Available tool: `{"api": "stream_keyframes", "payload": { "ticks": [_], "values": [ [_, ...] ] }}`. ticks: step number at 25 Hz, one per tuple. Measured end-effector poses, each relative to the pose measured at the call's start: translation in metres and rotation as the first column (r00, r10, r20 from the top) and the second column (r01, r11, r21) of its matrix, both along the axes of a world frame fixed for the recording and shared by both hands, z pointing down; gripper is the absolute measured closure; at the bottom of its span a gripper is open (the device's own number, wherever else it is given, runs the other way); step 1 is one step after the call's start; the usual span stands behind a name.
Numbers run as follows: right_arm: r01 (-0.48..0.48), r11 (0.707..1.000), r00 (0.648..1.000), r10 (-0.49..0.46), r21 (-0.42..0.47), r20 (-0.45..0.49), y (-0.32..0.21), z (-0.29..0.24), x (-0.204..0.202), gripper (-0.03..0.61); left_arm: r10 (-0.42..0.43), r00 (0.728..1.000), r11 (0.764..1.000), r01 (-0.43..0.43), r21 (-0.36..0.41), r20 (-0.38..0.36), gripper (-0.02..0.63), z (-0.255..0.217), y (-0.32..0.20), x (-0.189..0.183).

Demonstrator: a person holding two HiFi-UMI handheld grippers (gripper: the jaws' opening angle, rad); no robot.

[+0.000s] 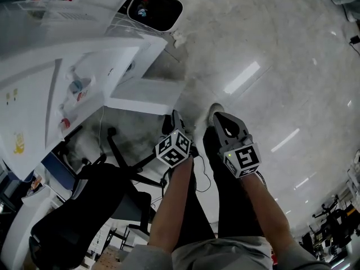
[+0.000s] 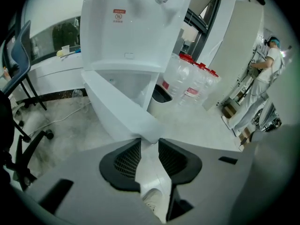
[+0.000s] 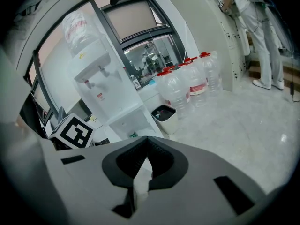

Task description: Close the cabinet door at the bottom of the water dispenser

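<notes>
The cabinet door (image 2: 117,109) at the foot of the water dispenser (image 2: 131,27) is seen swung wide open over the floor (image 2: 70,125), and its free edge is clamped between the left tongs (image 2: 150,139), whose 2 jaws are pressed against it from either side. The right tongs (image 3: 149,161) are held just beside the left ones, jaws drawn together at the tips with nothing caught between them. 1 waste bin (image 1: 154,10) is seen beyond the dispenser and 1 office chair (image 1: 95,207) on its near side.
</notes>
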State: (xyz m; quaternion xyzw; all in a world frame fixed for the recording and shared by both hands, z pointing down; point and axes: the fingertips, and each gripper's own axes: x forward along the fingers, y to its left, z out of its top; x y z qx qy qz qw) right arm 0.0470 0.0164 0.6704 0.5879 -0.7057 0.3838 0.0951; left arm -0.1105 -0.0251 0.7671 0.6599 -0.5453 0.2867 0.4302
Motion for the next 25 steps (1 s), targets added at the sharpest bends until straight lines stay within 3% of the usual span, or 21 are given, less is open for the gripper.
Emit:
{"api": "stream_keyframes", "payload": {
  "ticks": [9, 19, 25],
  "values": [
    [-0.051, 0.999, 0.998, 0.051, -0.003, -0.039, -0.028, 0.000, 0.029, 0.571, -0.020, 0.999, 1.000, 0.020, 0.010, -0.050, 0.503, 0.000, -0.039, 0.029],
    [-0.016, 1.000, 0.997, 0.015, -0.006, -0.075, -0.076, 0.003, 0.023, 0.571, 0.032, 0.994, 0.999, -0.029, 0.026, -0.108, 0.503, 0.000, -0.089, 0.051],
    [-0.007, 1.000, 0.997, 0.006, -0.010, -0.078, -0.103, 0.005, 0.030, 0.571, -0.001, 0.989, 0.999, 0.006, 0.035, -0.147, 0.511, 0.000, -0.123, 0.061]
  ]
}}
